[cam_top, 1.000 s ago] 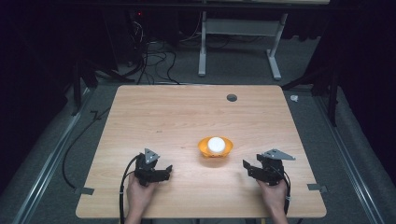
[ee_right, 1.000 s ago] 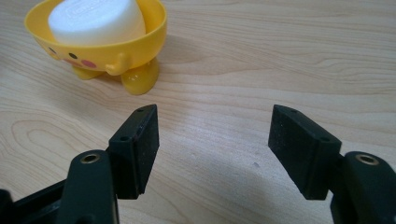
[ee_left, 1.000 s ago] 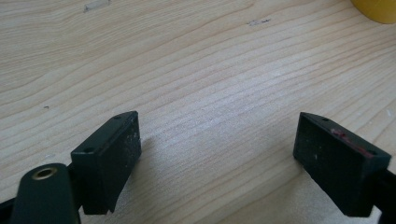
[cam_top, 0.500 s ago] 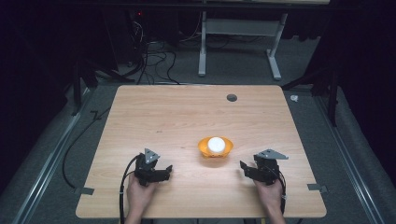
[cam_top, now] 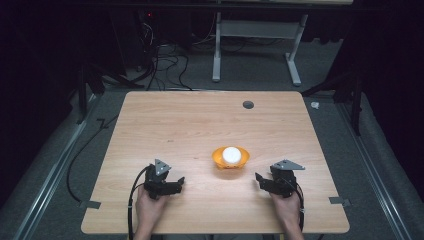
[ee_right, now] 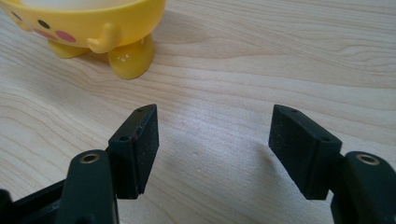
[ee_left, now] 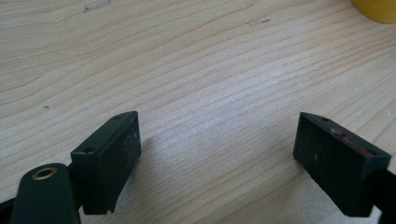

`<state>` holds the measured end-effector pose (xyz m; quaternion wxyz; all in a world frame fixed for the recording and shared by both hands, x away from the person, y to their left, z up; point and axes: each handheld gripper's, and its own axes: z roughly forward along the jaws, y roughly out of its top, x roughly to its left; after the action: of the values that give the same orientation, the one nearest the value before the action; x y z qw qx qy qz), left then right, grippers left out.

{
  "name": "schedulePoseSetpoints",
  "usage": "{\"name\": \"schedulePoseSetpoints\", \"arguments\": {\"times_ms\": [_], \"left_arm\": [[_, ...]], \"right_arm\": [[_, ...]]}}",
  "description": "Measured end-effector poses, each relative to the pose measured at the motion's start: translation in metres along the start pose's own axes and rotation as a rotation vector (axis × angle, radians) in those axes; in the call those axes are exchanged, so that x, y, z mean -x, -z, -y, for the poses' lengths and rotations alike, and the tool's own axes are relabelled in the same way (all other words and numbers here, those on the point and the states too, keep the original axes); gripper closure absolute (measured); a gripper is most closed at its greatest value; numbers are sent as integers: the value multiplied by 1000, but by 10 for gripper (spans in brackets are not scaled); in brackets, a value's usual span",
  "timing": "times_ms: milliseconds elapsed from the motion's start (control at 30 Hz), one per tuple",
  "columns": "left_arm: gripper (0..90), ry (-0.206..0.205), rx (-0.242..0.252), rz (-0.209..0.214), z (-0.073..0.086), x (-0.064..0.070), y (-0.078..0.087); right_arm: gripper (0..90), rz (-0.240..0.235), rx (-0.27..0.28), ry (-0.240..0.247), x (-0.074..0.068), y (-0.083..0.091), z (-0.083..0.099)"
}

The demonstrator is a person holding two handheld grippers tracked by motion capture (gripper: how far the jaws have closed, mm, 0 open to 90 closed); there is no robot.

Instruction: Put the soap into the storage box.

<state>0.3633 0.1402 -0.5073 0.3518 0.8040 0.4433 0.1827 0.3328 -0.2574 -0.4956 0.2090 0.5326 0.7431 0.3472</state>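
High view is showing the yellow bowl [cam_top: 230,158] sitting nearer the right tool [cam_top: 259,178]. Both the right and the left tool [cam_top: 178,181] are resting released, grasping nothing.

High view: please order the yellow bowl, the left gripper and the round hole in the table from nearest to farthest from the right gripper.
1. Yellow bowl, just ahead and to the left of the right gripper.
2. Left gripper, across the near edge.
3. Round hole, near the far edge.

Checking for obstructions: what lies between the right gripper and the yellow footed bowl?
Nothing: bare wooden table separates the open right gripper from the yellow footed bowl, as the right gripper view shows.
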Motion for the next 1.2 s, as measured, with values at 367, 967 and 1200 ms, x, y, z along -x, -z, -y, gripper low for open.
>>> {"name": "schedulePoseSetpoints", "arguments": {"times_ms": [367,967,1200], "left_arm": [[155,0,0,0,0,0,0],[155,0,0,0,0,0,0],[154,1,0,0,0,0,0]], "right_arm": [[336,15,-20,19,-3,-7,0],[304,48,-27,56,-8,-11,0],[295,40,-28,62,-8,-11,0]]}}
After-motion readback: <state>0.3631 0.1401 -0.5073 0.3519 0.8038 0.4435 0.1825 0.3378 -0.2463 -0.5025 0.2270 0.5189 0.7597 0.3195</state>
